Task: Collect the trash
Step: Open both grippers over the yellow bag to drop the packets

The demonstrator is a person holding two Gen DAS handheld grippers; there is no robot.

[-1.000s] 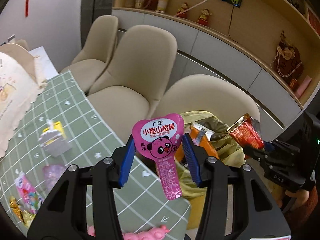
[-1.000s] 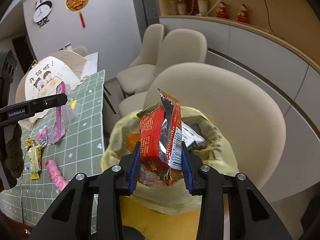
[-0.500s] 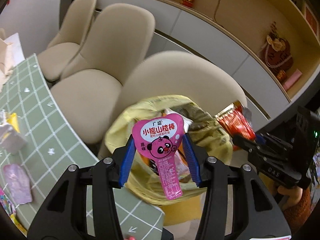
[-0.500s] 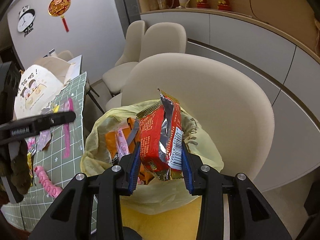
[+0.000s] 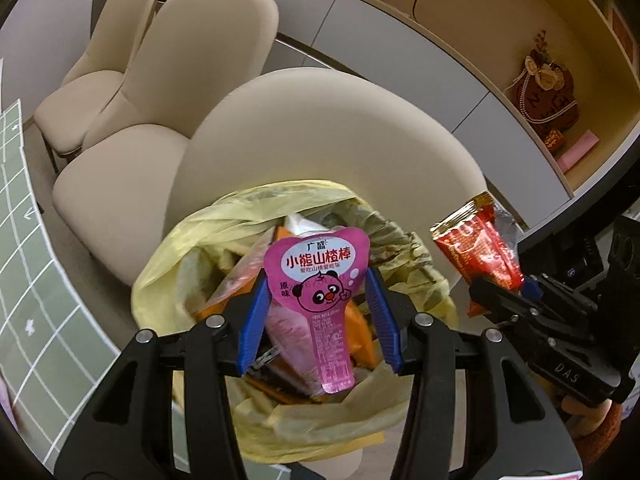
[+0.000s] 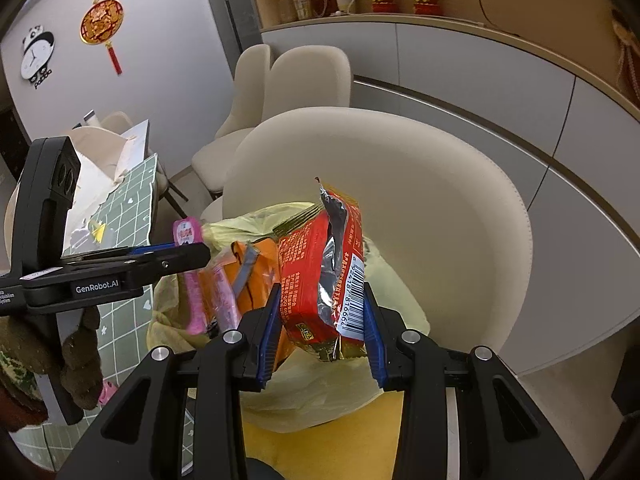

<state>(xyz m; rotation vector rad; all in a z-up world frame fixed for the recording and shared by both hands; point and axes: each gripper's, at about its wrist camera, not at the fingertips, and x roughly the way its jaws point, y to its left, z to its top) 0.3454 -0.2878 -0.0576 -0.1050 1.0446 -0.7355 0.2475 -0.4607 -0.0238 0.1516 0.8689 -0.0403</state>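
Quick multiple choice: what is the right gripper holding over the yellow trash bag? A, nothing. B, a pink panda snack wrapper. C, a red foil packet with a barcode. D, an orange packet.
C: in the right wrist view the right gripper pinches the red foil packet, barcode showing, above the yellow trash bag; the pink panda wrapper sits in the left gripper.

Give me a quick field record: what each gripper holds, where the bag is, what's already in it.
left gripper: shut on pink wrapper, over the bag mouth
right gripper: shut on red wrapper, over the bag mouth
yellow bag: open, in front of a beige chair
bag contents: orange packets, other wrappers
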